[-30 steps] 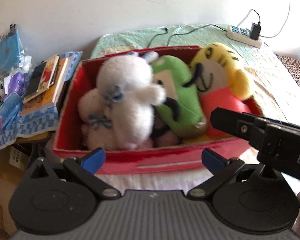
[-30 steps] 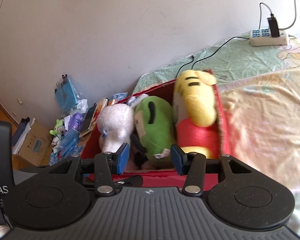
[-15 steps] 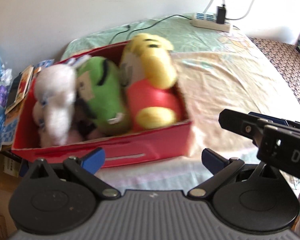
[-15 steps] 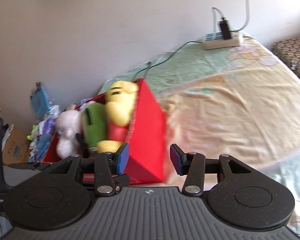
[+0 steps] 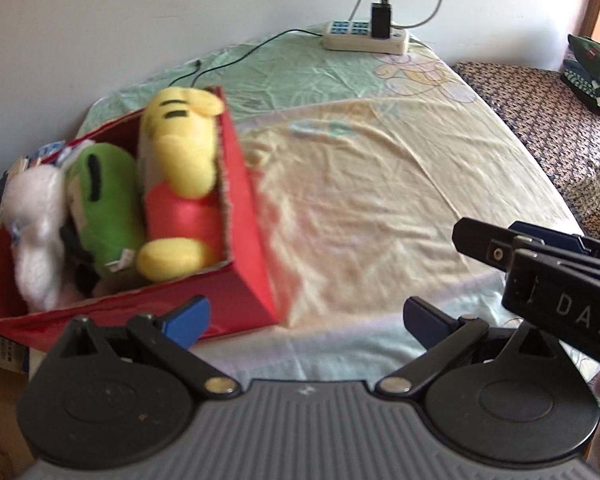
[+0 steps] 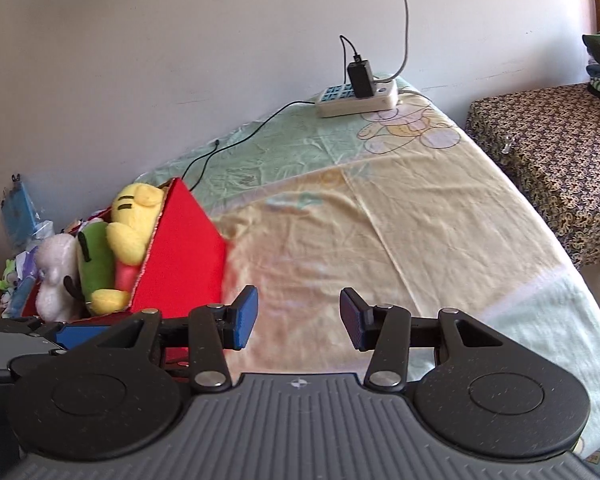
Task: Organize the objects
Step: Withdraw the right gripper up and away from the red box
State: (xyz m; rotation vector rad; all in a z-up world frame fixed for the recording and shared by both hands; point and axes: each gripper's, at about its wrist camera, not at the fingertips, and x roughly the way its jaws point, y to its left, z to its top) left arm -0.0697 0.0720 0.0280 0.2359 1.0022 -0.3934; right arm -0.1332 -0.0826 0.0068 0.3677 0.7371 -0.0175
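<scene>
A red box (image 5: 244,216) (image 6: 180,248) stands at the left end of the bed. Inside lie a yellow plush in a red shirt (image 5: 180,168) (image 6: 130,220), a green plush (image 5: 100,204) (image 6: 94,264) and a white plush (image 5: 32,232) (image 6: 56,276), side by side. My left gripper (image 5: 306,316) is open and holds nothing, near the box's front right corner. My right gripper (image 6: 298,316) is open and holds nothing over the bare sheet; its body (image 5: 540,272) shows at the right of the left wrist view.
A power strip (image 5: 366,38) (image 6: 356,98) with a charger and cables lies at the bed's far edge by the wall. A patterned stool (image 5: 540,120) (image 6: 548,148) with folded clothes stands right of the bed. Books and clutter (image 6: 16,264) sit left of the box.
Both cameras have swung to the right, so the box has slid to the left of each view and more bare sheet shows. Both grippers stayed open.
</scene>
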